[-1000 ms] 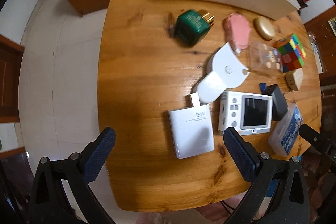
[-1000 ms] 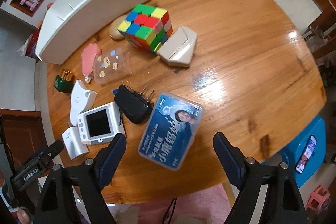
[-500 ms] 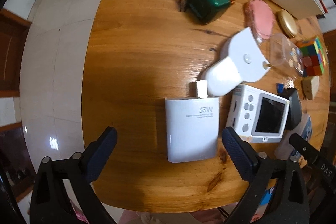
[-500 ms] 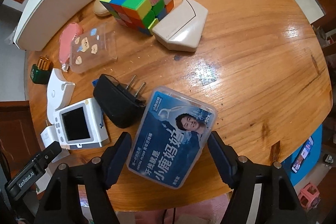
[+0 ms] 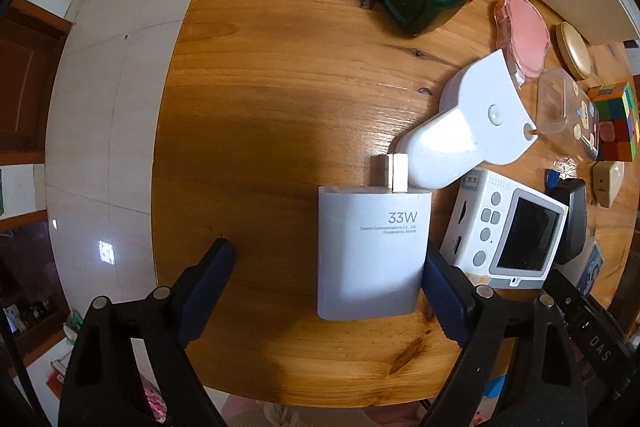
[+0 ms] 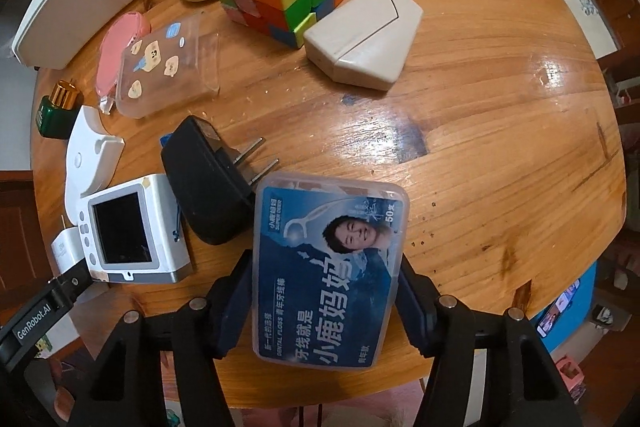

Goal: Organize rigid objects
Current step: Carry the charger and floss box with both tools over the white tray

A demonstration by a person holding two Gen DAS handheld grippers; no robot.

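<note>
The right tool (image 6: 322, 301), jaws just closing, straddles the dental floss box (image 6: 330, 267), its long axis running away from the tool. The left tool (image 5: 326, 291), jaws still apart and narrowing, brackets the 33W charger (image 5: 372, 251), with only one pad near its side.

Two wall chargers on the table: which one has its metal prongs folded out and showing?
The black charger, beside the floss box, shows two bare prongs. The white 33W charger shows none.

charger (image 5: 372, 251): white 33W block, flat on table, prongs folded
floss box (image 6: 328, 263): translucent, blue label, lying flat near table edge, beside black adapter (image 6: 204, 187)
</note>
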